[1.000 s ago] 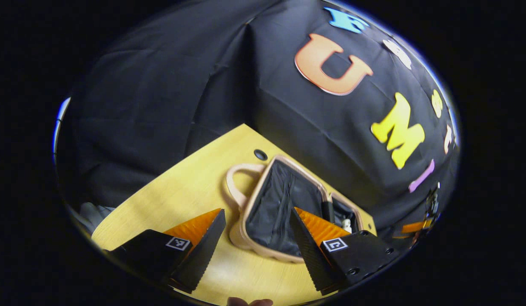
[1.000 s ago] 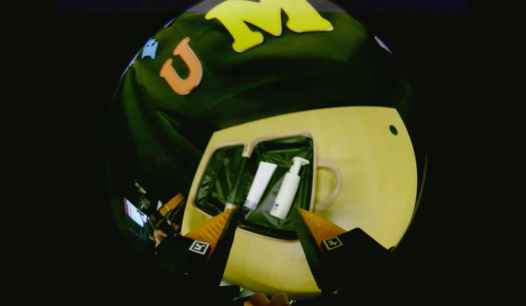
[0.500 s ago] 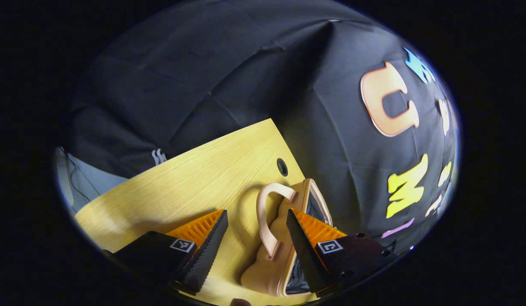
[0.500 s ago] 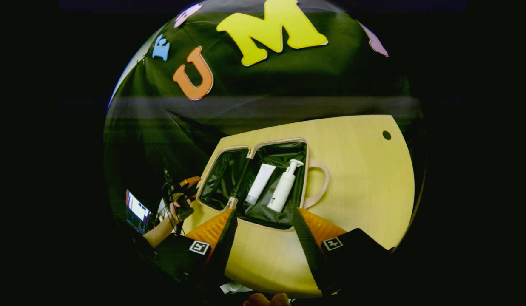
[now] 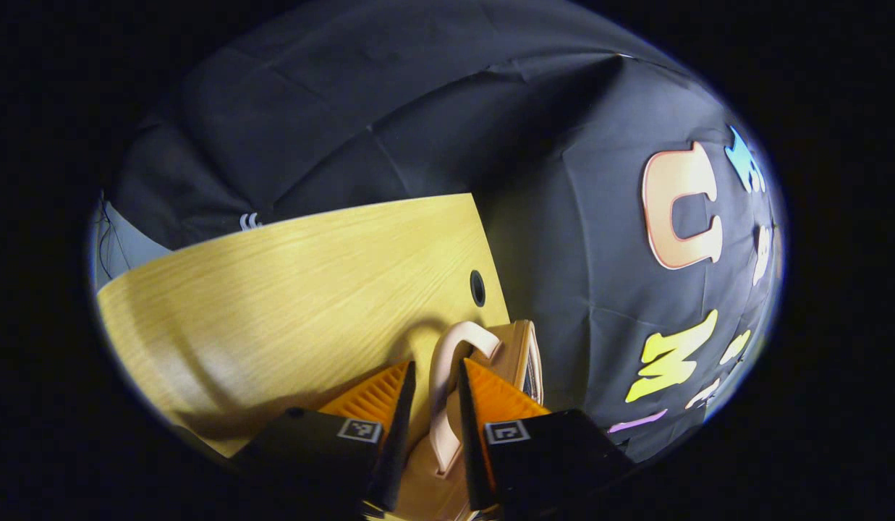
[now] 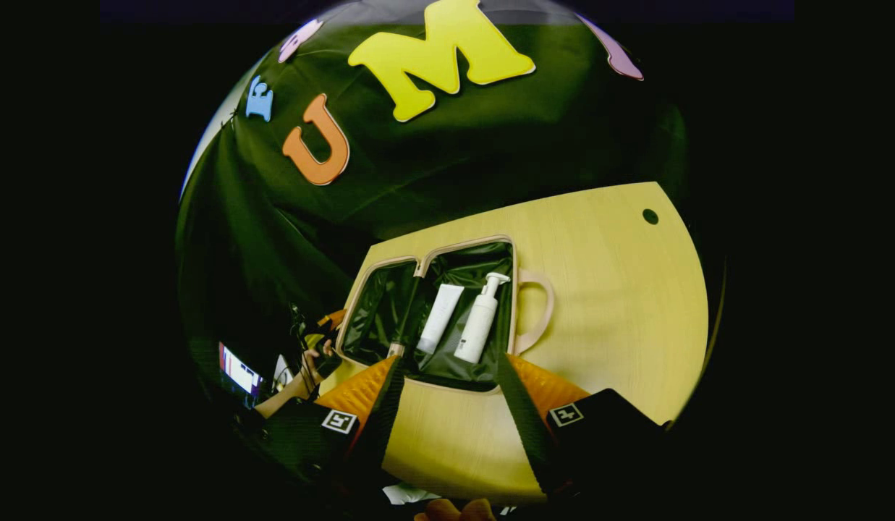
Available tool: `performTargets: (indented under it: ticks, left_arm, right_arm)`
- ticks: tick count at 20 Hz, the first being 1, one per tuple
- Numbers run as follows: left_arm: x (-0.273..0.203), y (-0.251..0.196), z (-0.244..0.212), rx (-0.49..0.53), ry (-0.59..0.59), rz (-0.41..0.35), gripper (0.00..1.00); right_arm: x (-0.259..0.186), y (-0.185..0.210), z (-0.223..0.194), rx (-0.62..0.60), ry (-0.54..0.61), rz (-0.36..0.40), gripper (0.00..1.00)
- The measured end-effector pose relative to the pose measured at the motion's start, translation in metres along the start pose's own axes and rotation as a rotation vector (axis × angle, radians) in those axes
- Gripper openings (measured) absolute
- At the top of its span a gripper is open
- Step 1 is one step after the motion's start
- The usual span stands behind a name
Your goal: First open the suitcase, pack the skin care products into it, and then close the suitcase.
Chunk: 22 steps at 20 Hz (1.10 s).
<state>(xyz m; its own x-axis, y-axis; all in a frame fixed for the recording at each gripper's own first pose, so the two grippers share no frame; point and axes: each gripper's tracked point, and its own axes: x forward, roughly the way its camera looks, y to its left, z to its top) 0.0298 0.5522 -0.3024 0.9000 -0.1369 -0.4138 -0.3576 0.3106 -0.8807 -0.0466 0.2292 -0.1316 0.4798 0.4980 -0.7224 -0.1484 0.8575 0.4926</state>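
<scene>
Here the left hand-held gripper (image 5: 433,409) has its two fingers drawn close on either side of the suitcase handle (image 5: 447,376), a pale pink loop on the side of the suitcase (image 5: 523,354). The fingers stand just beside the handle's bar; whether both actually press on it cannot be told, since a thin gap seems to show on each side. In the left gripper view the suitcase sits at the bench's (image 5: 288,289) far edge, close to the corner with a round cable hole (image 5: 477,288), and the black cloth wall rises right behind it.

In the right gripper view the suitcase (image 6: 429,250) lies open flat on the bench (image 6: 606,289), both halves lined in dark fabric. A white tube (image 6: 440,318) and a white pump bottle (image 6: 480,318) lie side by side in the half that bears the handle (image 6: 537,311), their long sides almost parallel, the bottle's pump head pointing toward the far rim. The other half holds nothing that can be made out. The right hand-held gripper (image 6: 447,405) is released, its fingers spread wide above the bare bench near the suitcase's near rim, touching nothing. Farther off at the left of this view a hand (image 6: 310,362) shows by the suitcase's end.
</scene>
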Motion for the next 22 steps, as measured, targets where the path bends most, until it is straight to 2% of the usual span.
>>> performTargets:
  ticks: [1,2,3,6,9,12,13,14,16,19,22]
  left_arm:
    - [0.002,0.002,0.002,-0.002,-0.004,0.013,0.30]
    - [0.000,-0.005,0.004,-0.021,-0.006,0.001,0.00]
    - [-0.002,-0.011,0.005,-0.024,-0.008,-0.004,0.11]
    - [-0.017,-0.028,0.003,0.057,-0.002,0.016,0.08]
    - [-0.040,-0.086,0.009,0.147,-0.028,-0.015,0.07]
    - [-0.064,-0.153,-0.003,0.308,-0.065,-0.051,0.07]
    - [-0.073,-0.176,-0.012,0.383,-0.079,-0.059,0.17]
    - [-0.080,-0.200,-0.026,0.467,-0.098,-0.062,0.08]
    - [-0.093,-0.244,-0.057,0.626,-0.140,-0.061,0.08]
    - [-0.100,-0.296,-0.117,0.799,-0.201,-0.033,0.08]
    - [-0.104,-0.325,-0.181,0.977,-0.288,0.004,0.07]
  right_arm:
    - [0.001,0.000,0.000,0.007,-0.002,0.007,0.78]
    - [-0.001,-0.001,0.001,0.013,-0.006,0.011,0.78]
    - [-0.003,-0.001,0.004,0.018,-0.016,0.015,0.78]
    - [-0.012,-0.017,0.023,0.001,-0.103,-0.027,0.78]
    - [-0.033,-0.048,0.057,-0.105,-0.265,-0.149,0.78]
    - [-0.068,-0.063,0.084,-0.231,-0.409,-0.243,0.78]
    - [-0.080,-0.069,0.091,-0.258,-0.455,-0.275,0.78]
    - [-0.088,-0.075,0.095,-0.267,-0.496,-0.293,0.78]
    - [-0.105,-0.085,0.100,-0.252,-0.545,-0.309,0.77]
    - [-0.128,-0.103,0.095,-0.224,-0.601,-0.337,0.78]
    - [-0.155,-0.129,0.093,-0.229,-0.653,-0.386,0.78]
